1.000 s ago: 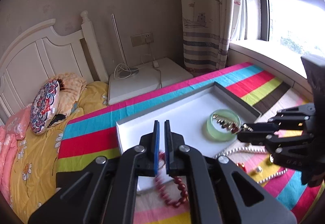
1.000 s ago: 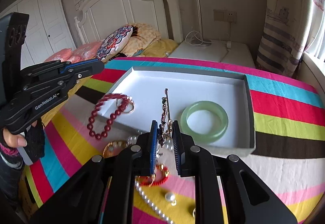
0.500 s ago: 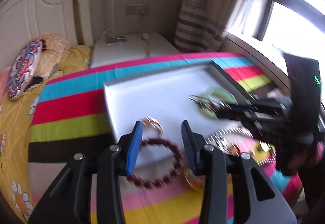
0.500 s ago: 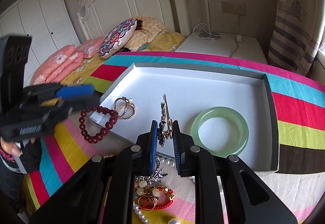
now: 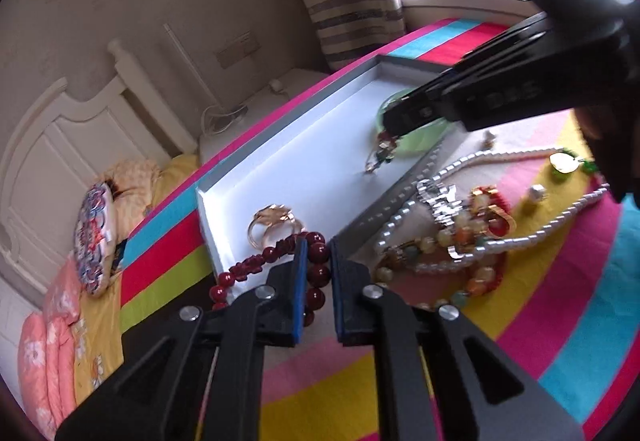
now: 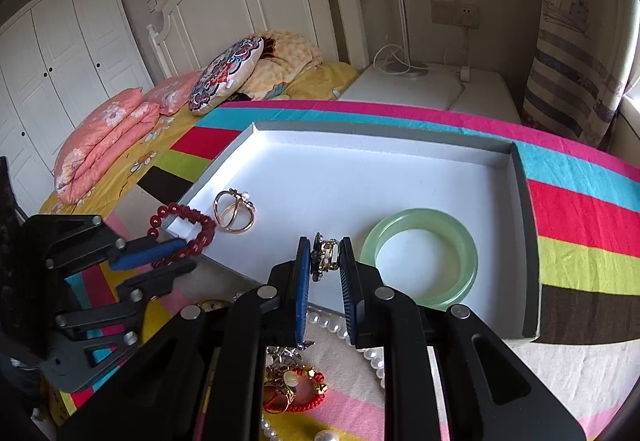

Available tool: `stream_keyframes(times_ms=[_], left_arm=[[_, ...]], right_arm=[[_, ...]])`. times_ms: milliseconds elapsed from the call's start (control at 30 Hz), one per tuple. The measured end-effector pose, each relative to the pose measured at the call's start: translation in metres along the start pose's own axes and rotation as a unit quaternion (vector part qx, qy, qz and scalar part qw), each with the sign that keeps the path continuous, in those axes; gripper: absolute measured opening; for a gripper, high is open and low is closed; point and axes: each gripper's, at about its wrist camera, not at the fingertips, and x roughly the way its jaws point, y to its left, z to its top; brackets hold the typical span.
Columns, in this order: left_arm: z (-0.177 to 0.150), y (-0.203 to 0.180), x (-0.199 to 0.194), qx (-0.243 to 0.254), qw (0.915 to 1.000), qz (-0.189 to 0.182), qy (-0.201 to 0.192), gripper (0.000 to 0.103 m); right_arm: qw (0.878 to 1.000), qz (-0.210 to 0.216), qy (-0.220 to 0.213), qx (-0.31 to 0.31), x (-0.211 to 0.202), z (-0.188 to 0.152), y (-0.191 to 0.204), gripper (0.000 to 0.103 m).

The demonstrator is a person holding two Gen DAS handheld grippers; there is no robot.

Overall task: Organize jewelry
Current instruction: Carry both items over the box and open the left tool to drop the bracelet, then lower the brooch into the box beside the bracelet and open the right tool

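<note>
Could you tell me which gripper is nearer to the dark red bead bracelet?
Left. The left gripper is shut on the dark red bead bracelet; the right gripper is apart, over the tray.

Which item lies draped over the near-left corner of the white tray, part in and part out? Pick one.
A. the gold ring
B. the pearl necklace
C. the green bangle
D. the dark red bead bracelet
D: the dark red bead bracelet straddles the white tray corner wall, with the left gripper closed on its beads.
</note>
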Motion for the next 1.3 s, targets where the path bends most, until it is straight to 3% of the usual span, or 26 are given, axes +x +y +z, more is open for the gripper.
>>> stream_keyframes(times_ms=[200, 400, 567, 633, 667, 700, 900, 1067, 1200, 1300], left_arm=[[0.032, 0.05, -0.009, -0.081, 0.9956, -0.041, -0.021, 0.011], [0.078, 0.098, 0.019, -0.176, 0.9804, -0.083, -0.031, 0.011], [0.095, 0.107, 0.055, -0.223, 0.9723, -0.067, -0.023, 0.012], [0.089, 0.107, 0.066, -0.239, 0.9691, -0.062, -0.007, 0.039], [0.085, 0.107, 0.067, -0.245, 0.9679, -0.057, -0.005, 0.069], [0.08, 0.106, 0.064, -0.249, 0.9673, -0.049, -0.012, 0.08], [0.049, 0.108, 0.046, -0.247, 0.9677, -0.049, -0.003, 0.084], [0.029, 0.103, 0.042, -0.249, 0.9675, -0.043, 0.008, 0.089], [0.009, 0.097, 0.058, -0.275, 0.9587, -0.058, 0.042, 0.089], [-0.009, 0.09, 0.07, -0.296, 0.9503, -0.077, 0.06, 0.089]], right_arm=[[1.0, -0.002, -0.015, -0.004, 0.0, 0.015, 0.002, 0.017], [1.0, 0.008, -0.015, 0.019, 0.016, 0.042, -0.005, 0.017], [0.997, 0.019, -0.001, 0.073, 0.047, 0.064, -0.032, 0.018], [0.995, -0.008, 0.013, 0.095, 0.054, 0.065, -0.046, 0.029], [0.994, -0.011, 0.016, 0.106, 0.054, 0.064, -0.052, 0.033], [0.993, -0.01, 0.015, 0.117, 0.05, 0.062, -0.059, 0.04], [0.993, -0.01, -0.009, 0.118, 0.014, 0.042, -0.089, 0.044], [0.994, -0.015, 0.032, 0.1, 0.021, 0.024, -0.095, 0.046], [0.995, -0.051, 0.06, 0.062, 0.027, 0.014, -0.089, 0.045], [0.99, -0.115, 0.081, 0.008, 0.027, 0.0, -0.078, 0.046]])
